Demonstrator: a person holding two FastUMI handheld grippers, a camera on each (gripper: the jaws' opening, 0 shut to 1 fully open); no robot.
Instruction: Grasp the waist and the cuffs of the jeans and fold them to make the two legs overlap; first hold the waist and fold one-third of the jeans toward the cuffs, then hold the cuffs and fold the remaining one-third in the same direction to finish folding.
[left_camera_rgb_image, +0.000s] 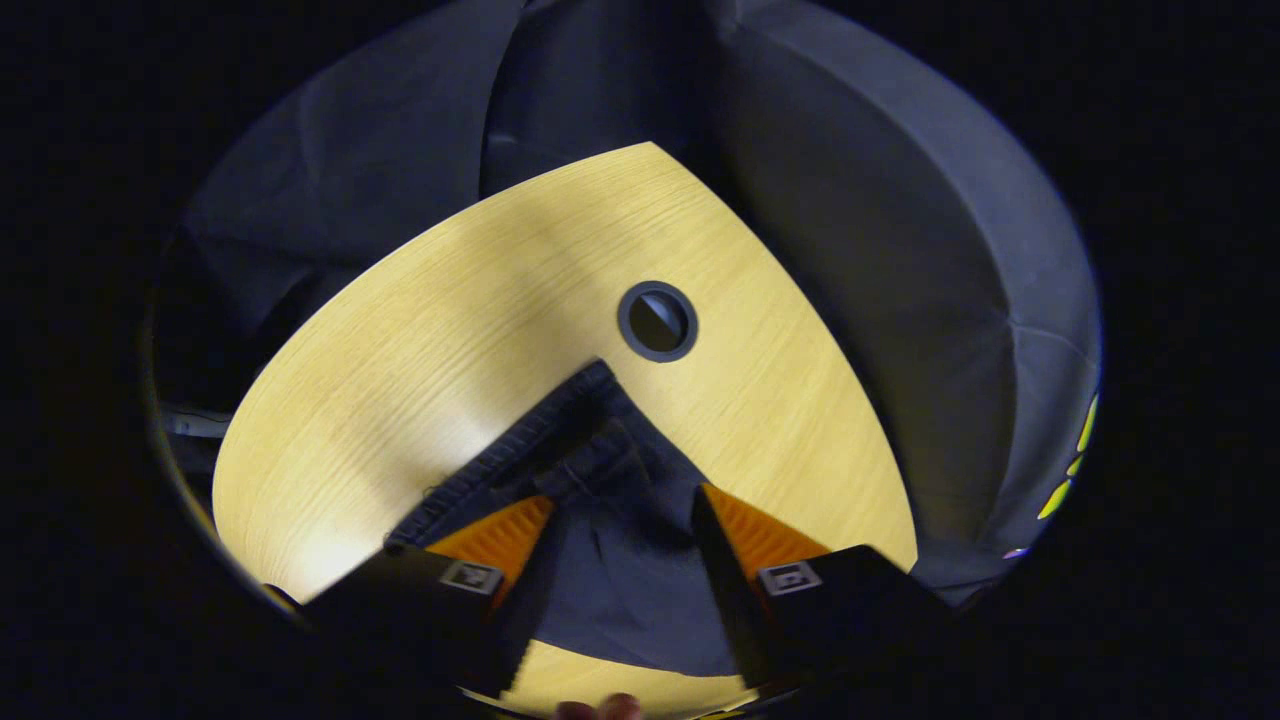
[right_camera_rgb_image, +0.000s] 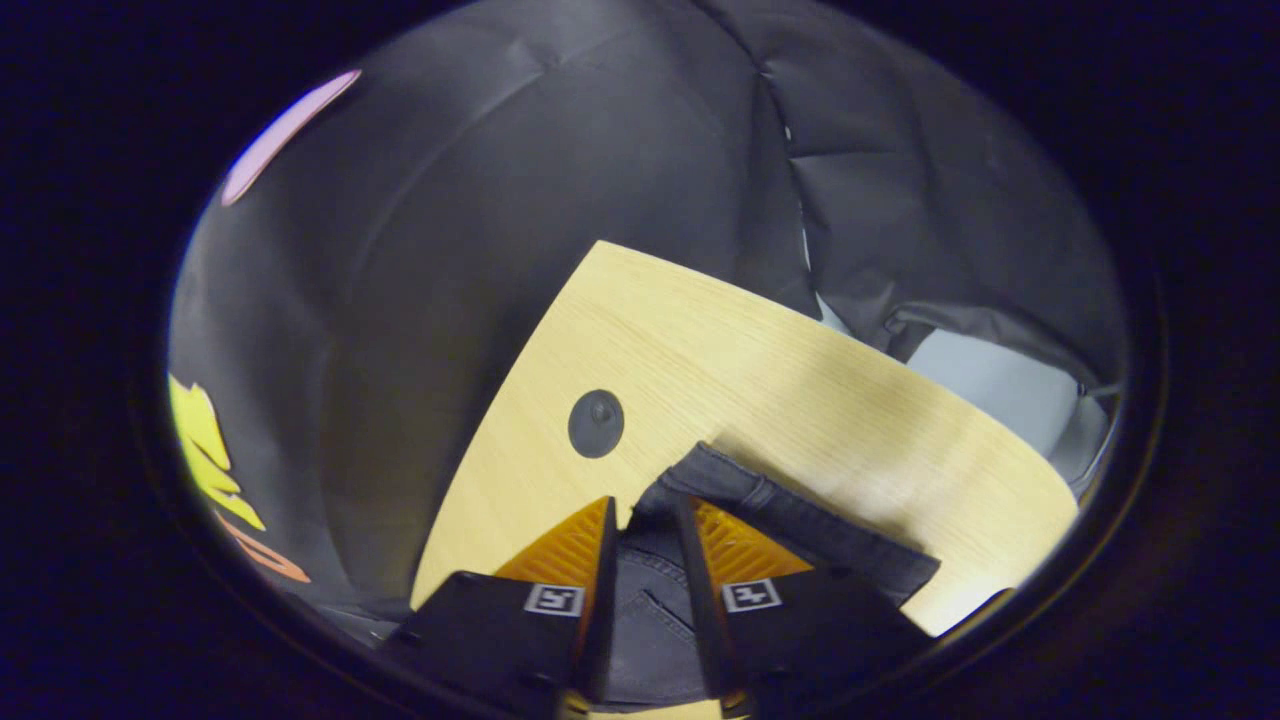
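Note:
Dark jeans lie on the light wooden table (left_camera_rgb_image: 420, 330). In the left gripper view a waist corner of the jeans (left_camera_rgb_image: 600, 430), with a belt loop, lies between the fingers of my left gripper (left_camera_rgb_image: 620, 500). Its jaws stand wide apart over the denim, open. In the right gripper view the waistband of the jeans (right_camera_rgb_image: 790, 510) runs off to the right along the table (right_camera_rgb_image: 720, 350). My right gripper (right_camera_rgb_image: 648, 505) has its fingers close together, pressing on the other waist corner. A back pocket seam shows between them.
A round dark cable grommet (left_camera_rgb_image: 657, 321) sits in the table just beyond the waist corner; a similar grommet (right_camera_rgb_image: 596, 423) shows in the right gripper view. The table edges drop off toward the black cloth wall. A fingertip (left_camera_rgb_image: 600, 708) shows at the bottom.

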